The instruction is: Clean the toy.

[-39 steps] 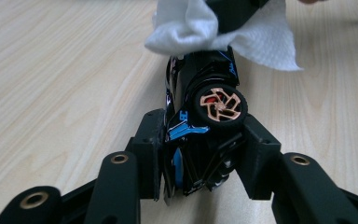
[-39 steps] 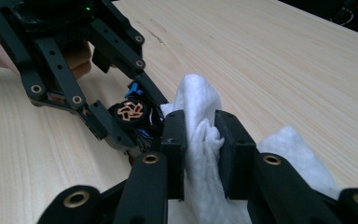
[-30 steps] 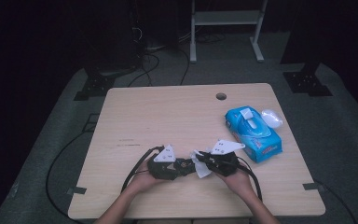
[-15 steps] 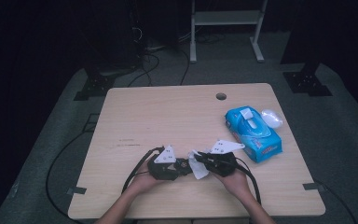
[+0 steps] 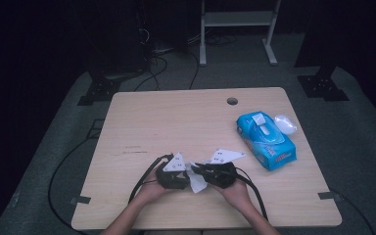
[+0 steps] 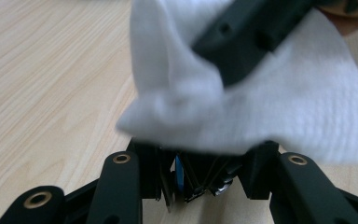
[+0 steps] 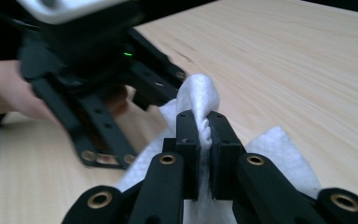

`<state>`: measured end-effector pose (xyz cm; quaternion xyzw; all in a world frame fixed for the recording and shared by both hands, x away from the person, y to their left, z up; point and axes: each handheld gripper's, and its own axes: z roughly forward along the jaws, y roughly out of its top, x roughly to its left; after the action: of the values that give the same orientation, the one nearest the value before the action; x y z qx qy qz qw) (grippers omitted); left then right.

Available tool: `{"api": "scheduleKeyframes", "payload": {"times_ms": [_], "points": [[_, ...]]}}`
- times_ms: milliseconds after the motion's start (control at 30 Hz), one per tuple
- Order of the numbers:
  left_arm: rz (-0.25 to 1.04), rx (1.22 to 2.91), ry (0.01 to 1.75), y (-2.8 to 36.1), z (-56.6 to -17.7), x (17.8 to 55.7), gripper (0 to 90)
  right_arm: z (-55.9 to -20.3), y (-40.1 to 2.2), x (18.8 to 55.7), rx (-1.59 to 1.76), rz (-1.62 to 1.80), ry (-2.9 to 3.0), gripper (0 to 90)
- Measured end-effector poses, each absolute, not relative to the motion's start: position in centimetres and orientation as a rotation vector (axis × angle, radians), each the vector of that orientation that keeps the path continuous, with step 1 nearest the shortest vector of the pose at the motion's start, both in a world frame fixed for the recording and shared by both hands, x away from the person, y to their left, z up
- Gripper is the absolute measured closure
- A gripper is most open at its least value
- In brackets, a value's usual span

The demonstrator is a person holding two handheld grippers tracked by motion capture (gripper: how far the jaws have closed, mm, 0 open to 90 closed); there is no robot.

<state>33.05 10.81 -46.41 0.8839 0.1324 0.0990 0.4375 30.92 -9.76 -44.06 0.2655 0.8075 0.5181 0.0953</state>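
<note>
A pale wooden table (image 5: 176, 117) carries a blue plastic wet-wipe pack (image 5: 266, 140) at its right, untouched since a second ago. Near the front edge, the left gripper (image 5: 188, 177) and right gripper (image 7: 204, 135) both pinch one white wet wipe (image 5: 196, 180) between them. The right gripper has slid slightly nearer the left, bunching the cloth, probably mid-fold.

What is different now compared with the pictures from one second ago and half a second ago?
Very little. The right hand-held gripper has shifted slightly leftward toward the left hand-held gripper; its jaws stay clamped on the white wipe, which now looks more bunched between the two. The left hand-held gripper, the blue wipe pack and the table stayed as they were.
</note>
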Motion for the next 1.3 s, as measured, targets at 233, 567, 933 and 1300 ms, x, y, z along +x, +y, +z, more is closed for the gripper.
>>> {"api": "scheduleKeyframes", "payload": {"times_ms": [233,567,933,1300], "points": [[0.25,2.196,0.336,11.0,-46.4,33.1,58.2,-43.7,-11.2,30.9,0.794,1.43,2.344,83.7],[0.265,2.202,0.341,11.1,-46.4,33.2,58.2,-43.7,-9.8,30.6,0.745,1.451,2.372,83.6],[0.262,2.197,0.354,11.2,-46.4,33.1,58.1,-44.0,-10.6,30.9,0.815,1.468,2.339,83.7],[0.27,2.202,0.352,11.6,-46.3,33.2,58.1,-43.7,-12.6,31.2,0.851,1.367,2.29,83.8]]}}
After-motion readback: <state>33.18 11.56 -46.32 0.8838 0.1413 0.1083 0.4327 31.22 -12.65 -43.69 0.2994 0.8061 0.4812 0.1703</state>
